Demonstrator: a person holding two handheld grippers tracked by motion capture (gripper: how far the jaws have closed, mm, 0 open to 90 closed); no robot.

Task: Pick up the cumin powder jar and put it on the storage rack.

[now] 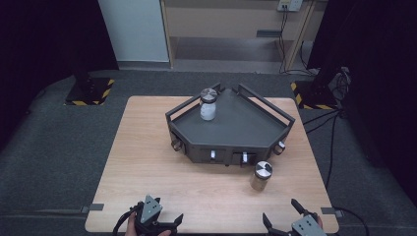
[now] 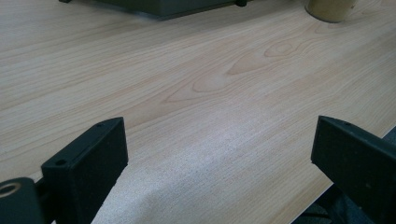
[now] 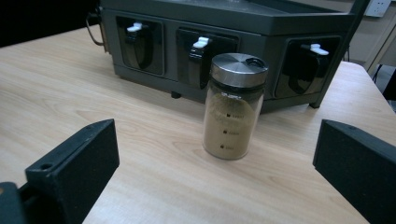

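Two jars so far: the white one (image 1: 208, 104) already sits on the rack (image 1: 246, 130), while the brown jar (image 3: 233, 107) stands on the table (image 1: 147, 162) just before it. Right gripper (image 3: 215, 158) faces it, jaws spread and empty, probably lining up a grab. Left gripper (image 2: 219, 154) idles wide apart.

The brown spice jar (image 2: 329, 9) is cut off by the top edge in the left gripper view, lid out of frame. The dark rack (image 3: 224, 42) loses its top in the right gripper view. The right gripper (image 1: 291, 216) is clipped at the bottom of the high view. The jar's printed marks are too small to read.
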